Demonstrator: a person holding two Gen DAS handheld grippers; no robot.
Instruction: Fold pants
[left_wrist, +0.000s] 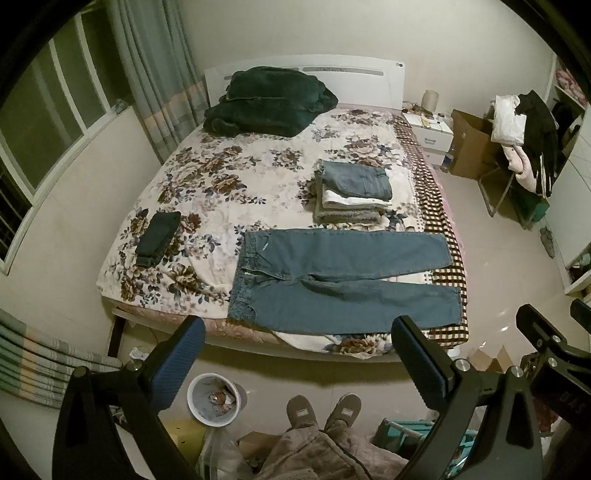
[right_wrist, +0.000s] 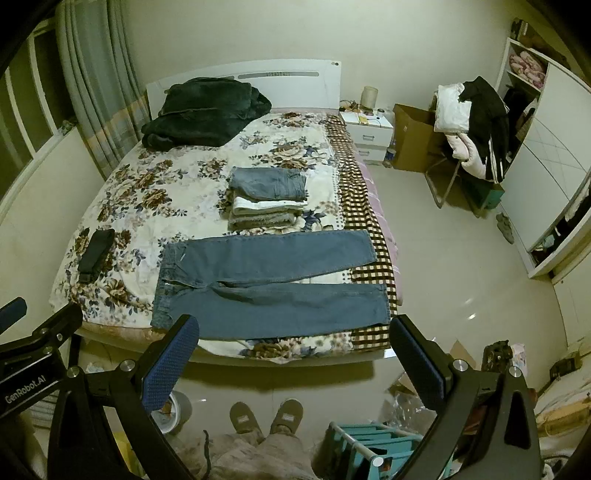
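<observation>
ITEM: blue jeans (left_wrist: 343, 280), laid flat at foot end of bed (left_wrist: 221, 177), both legs spread, not yet folded. Waistband to the holder's left, hems to the right, reaching onto the checked blanket (left_wrist: 439, 218) at the bed's right edge. Long axis runs left-right, i.e. crosswise to both grippers' line of sight. Legs part slightly toward the hems; near leg lies along the bed's foot edge.

L gripper (left_wrist: 299, 354): jaws wide apart, nothing between them, held off the bed above the floor. Blue pads face inward. Jeans lie ahead and below; waistband end sits in front of its left finger.

R gripper (right_wrist: 295, 350): jaws likewise spread wide, holding nothing, also short of the bed. Hem end of near leg lies just ahead of its right finger (right_wrist: 417, 365).

RELATION: L nearer waistband, R nearer hems; neither touches cloth. Judgement: first fold likely leg-over-leg, so each gripper takes its own end of one leg and carries it across; grip needs one layer only at the hem, all layers at the waist.

NEARBY: stack of folded clothes (right_wrist: 267, 201), folded jeans on top, just beyond far leg, apart from it. Small dark folded garment (right_wrist: 96, 254) well left of waistband. Dark green blanket (left_wrist: 269, 101) at the headboard. Holder's slippers (left_wrist: 323, 411) on floor below.
</observation>
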